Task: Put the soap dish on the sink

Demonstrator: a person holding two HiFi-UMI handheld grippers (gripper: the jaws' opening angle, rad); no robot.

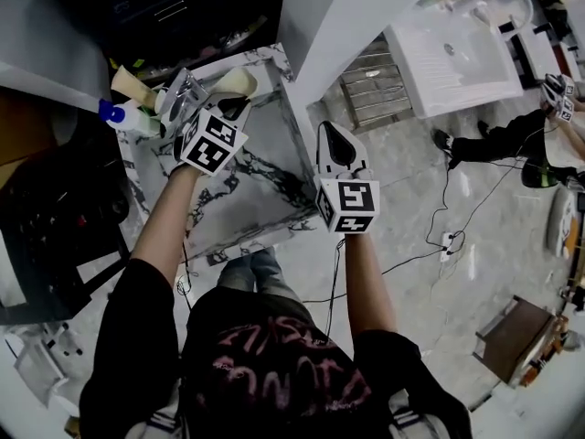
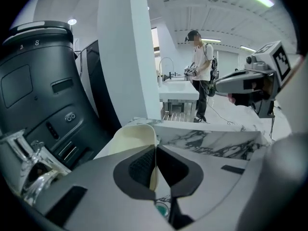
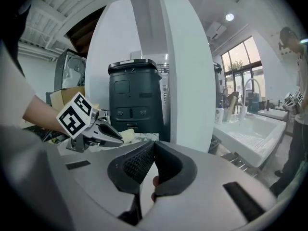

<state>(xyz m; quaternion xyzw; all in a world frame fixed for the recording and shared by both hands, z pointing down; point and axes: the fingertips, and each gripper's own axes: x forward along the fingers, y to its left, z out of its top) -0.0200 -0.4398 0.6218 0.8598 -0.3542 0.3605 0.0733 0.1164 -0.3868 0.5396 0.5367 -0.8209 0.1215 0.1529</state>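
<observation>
The cream soap dish (image 1: 235,82) is held by its rim in my left gripper (image 1: 232,106), just above the far edge of the marble-patterned sink top (image 1: 260,204). In the left gripper view the dish (image 2: 131,137) stands on edge between the jaws of the left gripper (image 2: 155,166), which is shut on it. My right gripper (image 1: 331,135) hovers over the top's right edge, shut with nothing in it. From the right gripper view, the jaws of the right gripper (image 3: 154,154) meet, and the left gripper (image 3: 98,131) with the dish (image 3: 127,135) shows at the left.
A blue-capped bottle (image 1: 122,114) and chrome fittings (image 1: 179,90) crowd the top's far left corner. A black bin (image 3: 134,100) stands behind, with a white pillar (image 1: 334,16) to the right. A white basin (image 1: 457,55) and another person (image 1: 512,135) are farther right. Cables (image 1: 448,241) lie on the floor.
</observation>
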